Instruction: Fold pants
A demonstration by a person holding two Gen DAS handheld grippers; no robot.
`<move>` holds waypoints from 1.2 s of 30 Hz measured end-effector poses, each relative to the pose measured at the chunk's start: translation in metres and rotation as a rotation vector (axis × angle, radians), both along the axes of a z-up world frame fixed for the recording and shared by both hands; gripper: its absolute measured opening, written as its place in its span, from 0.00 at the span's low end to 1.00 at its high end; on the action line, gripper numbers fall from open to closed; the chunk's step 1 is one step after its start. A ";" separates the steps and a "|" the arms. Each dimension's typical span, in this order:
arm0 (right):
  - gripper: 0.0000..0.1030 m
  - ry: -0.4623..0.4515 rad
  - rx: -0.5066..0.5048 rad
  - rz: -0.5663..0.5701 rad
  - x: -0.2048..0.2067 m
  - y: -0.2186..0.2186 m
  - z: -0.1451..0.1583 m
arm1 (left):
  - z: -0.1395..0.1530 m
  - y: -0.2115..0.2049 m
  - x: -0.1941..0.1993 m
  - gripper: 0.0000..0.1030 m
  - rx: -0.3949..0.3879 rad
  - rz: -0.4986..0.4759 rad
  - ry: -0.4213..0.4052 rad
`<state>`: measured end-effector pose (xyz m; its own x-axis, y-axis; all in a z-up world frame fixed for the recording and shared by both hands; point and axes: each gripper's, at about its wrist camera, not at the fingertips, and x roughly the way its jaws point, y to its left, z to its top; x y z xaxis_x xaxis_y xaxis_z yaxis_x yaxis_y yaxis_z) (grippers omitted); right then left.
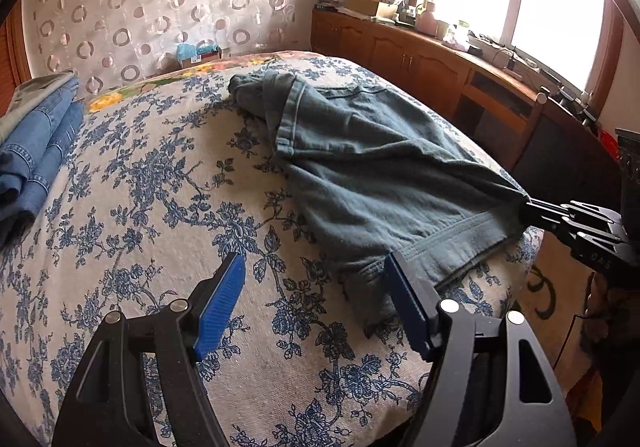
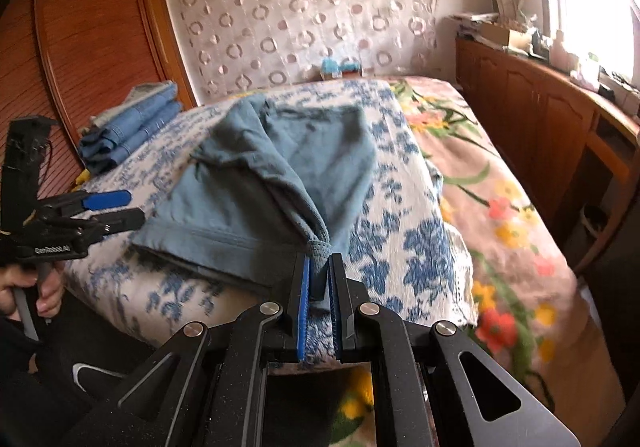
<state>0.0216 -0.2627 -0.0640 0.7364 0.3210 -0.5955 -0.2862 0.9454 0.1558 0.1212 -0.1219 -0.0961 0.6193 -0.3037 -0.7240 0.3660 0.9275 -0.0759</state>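
Grey-blue pants [image 1: 360, 159] lie on a bed with a blue floral cover [image 1: 160, 207], waistband far, leg hems near. My left gripper [image 1: 316, 279] is open, just above the cover, its right pad at the near hem edge. My right gripper [image 1: 524, 207] is shut on a corner of the leg hem and pulls the cloth taut at the bed's right edge. In the right wrist view the right gripper [image 2: 319, 263] pinches the bunched hem of the pants [image 2: 280, 167], and the open left gripper [image 2: 120, 209] is at the left.
A stack of folded blue jeans [image 1: 36, 151] lies at the bed's far left, also seen in the right wrist view [image 2: 132, 127]. A wooden cabinet [image 1: 420, 59] with clutter runs under the window on the right. A wooden wardrobe [image 2: 88, 39] stands left.
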 end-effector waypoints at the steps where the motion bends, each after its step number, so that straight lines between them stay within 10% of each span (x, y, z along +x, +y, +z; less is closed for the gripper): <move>1: 0.09 0.002 0.005 -0.001 0.000 0.000 0.001 | -0.001 0.000 0.001 0.71 -0.001 0.000 0.002; 20: 0.28 -0.067 -0.023 0.014 -0.008 0.011 0.039 | 0.015 0.014 0.004 0.71 -0.027 0.006 -0.031; 36: 0.32 -0.046 -0.034 0.136 0.072 0.068 0.045 | 0.030 0.037 0.053 0.71 -0.010 0.002 -0.066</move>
